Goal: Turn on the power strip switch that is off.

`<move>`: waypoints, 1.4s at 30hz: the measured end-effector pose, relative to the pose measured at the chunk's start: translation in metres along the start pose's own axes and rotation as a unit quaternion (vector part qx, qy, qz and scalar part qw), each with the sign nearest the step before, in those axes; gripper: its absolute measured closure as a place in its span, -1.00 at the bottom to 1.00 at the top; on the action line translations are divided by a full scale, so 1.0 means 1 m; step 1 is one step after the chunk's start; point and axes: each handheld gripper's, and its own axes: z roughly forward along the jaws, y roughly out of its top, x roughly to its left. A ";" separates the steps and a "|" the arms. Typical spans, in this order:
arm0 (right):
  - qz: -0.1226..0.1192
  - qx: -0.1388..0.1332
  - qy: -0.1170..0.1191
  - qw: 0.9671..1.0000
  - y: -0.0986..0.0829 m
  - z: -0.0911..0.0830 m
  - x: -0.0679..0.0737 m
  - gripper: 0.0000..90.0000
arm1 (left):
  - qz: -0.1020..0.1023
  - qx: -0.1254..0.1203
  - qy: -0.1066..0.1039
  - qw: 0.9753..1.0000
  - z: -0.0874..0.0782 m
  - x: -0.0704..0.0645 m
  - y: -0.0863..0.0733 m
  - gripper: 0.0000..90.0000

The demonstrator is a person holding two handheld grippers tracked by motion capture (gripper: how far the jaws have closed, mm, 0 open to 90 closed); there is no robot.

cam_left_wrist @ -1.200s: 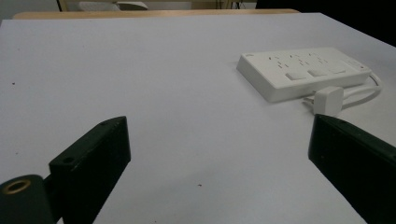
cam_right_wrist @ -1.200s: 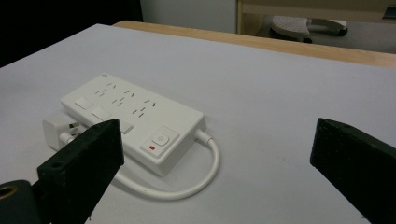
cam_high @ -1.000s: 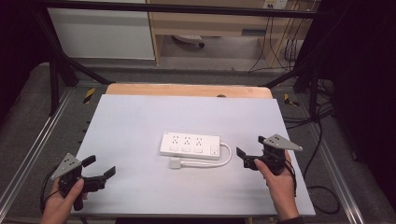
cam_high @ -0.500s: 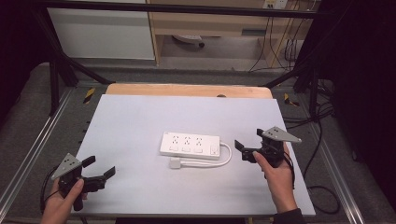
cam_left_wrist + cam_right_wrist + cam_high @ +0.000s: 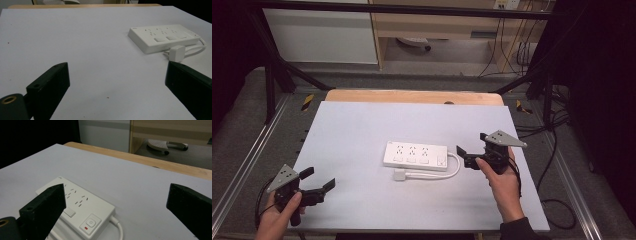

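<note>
A white power strip (image 5: 414, 155) lies flat near the middle of the pale table (image 5: 362, 125). Its white cable (image 5: 453, 170) loops round the right end to a plug (image 5: 400, 175) lying in front of it. My right gripper (image 5: 472, 145) is open just to the right of the strip, jaws pointing at its switch end and touching nothing. In the right gripper view the strip (image 5: 80, 205) sits low between the open jaws. My left gripper (image 5: 318, 178) is open and empty at the near left corner. The left gripper view has the strip (image 5: 162, 37) and plug (image 5: 177, 52) off to the right.
A wooden strip (image 5: 412, 96) runs along the table's far edge. Metal frame rails (image 5: 247, 160) flank both sides. Cables (image 5: 557, 150) trail on the floor at the right, and a white cabinet (image 5: 322, 35) stands behind.
My right gripper has moved a little forward and left, closer to the strip's cable end. The left gripper has stayed put.
</note>
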 end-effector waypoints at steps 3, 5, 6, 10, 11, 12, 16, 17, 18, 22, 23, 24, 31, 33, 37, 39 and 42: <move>-0.002 0.000 0.001 1.000 0.001 0.002 0.001 -0.93 | -0.001 0.001 -0.001 1.000 0.001 0.000 0.000 -0.87; -0.003 0.001 0.001 1.000 0.001 0.004 0.002 -0.93 | 0.000 0.001 0.000 1.000 0.000 0.000 0.000 -0.87; -0.004 0.002 0.003 1.000 0.001 0.006 0.004 -0.93 | 0.000 0.001 0.000 1.000 0.000 0.000 0.000 -0.87; -0.009 0.006 0.003 1.000 0.000 0.013 0.009 -0.93 | -0.003 0.002 0.000 1.000 0.001 -0.001 0.000 -0.87; -0.009 0.006 0.003 1.000 0.000 0.013 0.009 -0.93 | -0.002 0.003 0.000 1.000 0.001 -0.001 0.000 -0.87; -0.011 0.006 0.004 1.000 0.000 0.014 0.010 -0.93 | -0.001 0.004 -0.001 1.000 0.001 -0.001 0.000 -0.87; -0.018 0.014 0.009 1.000 0.000 0.022 0.014 -0.92 | 0.000 0.005 0.000 1.000 0.001 -0.001 -0.001 -0.87; -0.018 0.015 0.011 1.000 0.000 0.023 0.015 -0.92 | 0.000 0.005 0.001 1.000 0.001 -0.001 -0.001 -0.87; -0.017 0.016 0.011 1.000 0.000 0.024 0.015 -0.91 | 0.000 0.005 0.001 1.000 0.001 -0.001 -0.001 -0.87; -0.016 0.020 0.015 1.000 0.000 0.029 0.018 -0.90 | 0.000 0.005 -0.001 1.000 0.001 -0.001 -0.001 -0.87; -0.016 0.022 0.016 1.000 0.000 0.029 0.019 -0.90 | 0.000 0.006 -0.001 1.000 0.001 -0.001 -0.001 -0.87; -0.017 0.023 0.018 0.999 0.000 0.032 0.020 -0.90 | 0.001 0.006 -0.001 1.000 0.001 -0.002 -0.001 -0.87; -0.015 0.028 0.027 0.999 -0.002 0.037 0.024 -0.89 | 0.001 0.006 -0.001 1.000 0.001 -0.001 -0.001 -0.87; -0.016 0.032 0.029 0.999 -0.002 0.040 0.025 -0.89 | 0.001 0.006 -0.001 1.000 0.001 -0.002 -0.001 -0.87; -0.016 0.033 0.031 0.999 -0.002 0.043 0.026 -0.89 | 0.003 0.007 -0.003 1.000 0.002 -0.002 -0.001 -0.87; -0.016 0.034 0.034 0.999 -0.003 0.045 0.027 -0.88 | 0.002 0.006 -0.003 1.000 0.001 -0.002 -0.001 -0.87; -0.015 0.041 0.038 0.998 -0.005 0.049 0.030 -0.86 | 0.003 0.005 -0.003 1.000 0.001 -0.002 -0.001 -0.87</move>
